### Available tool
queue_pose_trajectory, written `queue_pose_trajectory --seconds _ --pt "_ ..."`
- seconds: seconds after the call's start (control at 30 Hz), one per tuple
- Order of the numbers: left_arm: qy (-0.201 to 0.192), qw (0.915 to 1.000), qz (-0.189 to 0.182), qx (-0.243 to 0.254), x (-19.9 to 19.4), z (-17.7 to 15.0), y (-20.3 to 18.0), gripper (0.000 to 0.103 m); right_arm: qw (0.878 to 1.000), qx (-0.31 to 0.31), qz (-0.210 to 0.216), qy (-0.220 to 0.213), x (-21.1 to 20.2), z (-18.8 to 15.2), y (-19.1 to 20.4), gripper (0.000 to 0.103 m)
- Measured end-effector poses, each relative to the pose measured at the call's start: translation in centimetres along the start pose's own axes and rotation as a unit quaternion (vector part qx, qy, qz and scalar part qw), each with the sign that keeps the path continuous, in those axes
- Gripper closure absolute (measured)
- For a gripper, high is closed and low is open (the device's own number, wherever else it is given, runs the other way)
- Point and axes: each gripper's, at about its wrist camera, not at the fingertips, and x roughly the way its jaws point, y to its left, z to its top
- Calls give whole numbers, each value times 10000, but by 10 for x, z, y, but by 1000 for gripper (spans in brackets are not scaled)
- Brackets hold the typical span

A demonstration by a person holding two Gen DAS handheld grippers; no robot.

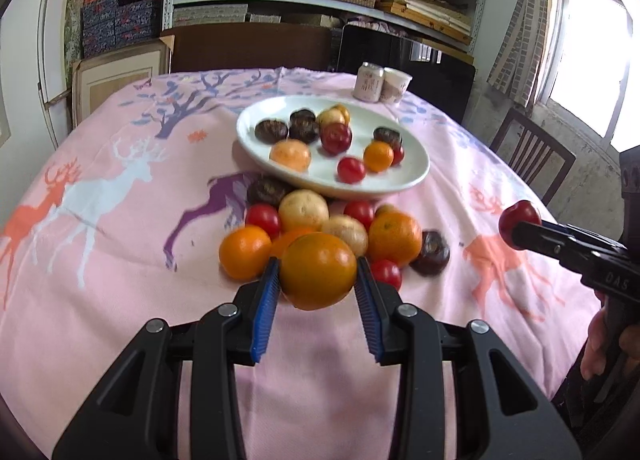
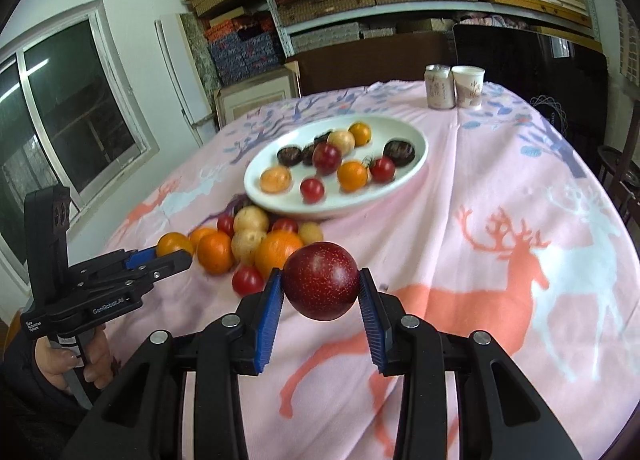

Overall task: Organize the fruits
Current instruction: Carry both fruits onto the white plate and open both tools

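Gripping a glossy orange (image 1: pixel 317 271), the left gripper (image 1: pixel 317 280) is clamping; the right gripper (image 2: pixel 320 288) is pinching a speckled dark-red plum (image 2: pixel 320 281).

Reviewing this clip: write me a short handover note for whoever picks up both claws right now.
Left claw: shut on a round orange citrus fruit, lifted above the pile.
Right claw: shut on a dark red speckled plum, clear of the cloth.
White oval plate: already holds around ten fruits.
Loose pile of mixed fruit: on the pink deer-print tablecloth, in front of the plate.
Left: place both held fruits, then clear the pile.
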Motion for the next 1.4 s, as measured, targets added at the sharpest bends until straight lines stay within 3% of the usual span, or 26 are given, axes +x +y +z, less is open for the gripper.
queue_pose_trajectory --seconds 0.27,0.47,0.67,0.73,0.8,0.87,1.0,1.13,1.4 --pt "18 9996 83 273 35 64 -14 66 9995 -61 -22 -298 14 67 -17 65" --pt "204 9992 130 314 92 100 -25 66 9996 29 -153 -240 68 116 -35 65" --pt "423 9985 101 319 134 116 -31 66 9998 -43 -180 -17 122 134 -40 64" --pt "483 9982 117 322 142 116 -31 65 9997 -87 -224 55 133 134 -40 59" --pt "398 9986 189 293 142 116 -29 43 9997 -63 -218 28 135 131 -41 50" --pt "219 9990 266 298 134 116 -28 35 9998 -47 -197 -51 128 128 -41 48" --pt "49 9991 223 355 108 111 -29 30 9997 20 -189 -177 104 116 -40 46" --pt "-104 9985 212 497 67 84 -21 23 9990 -86 -371 -213 76 80 -35 41" --pt "152 9978 443 466 23 19 12 23 9970 -484 -332 495 58 12 -9 41"
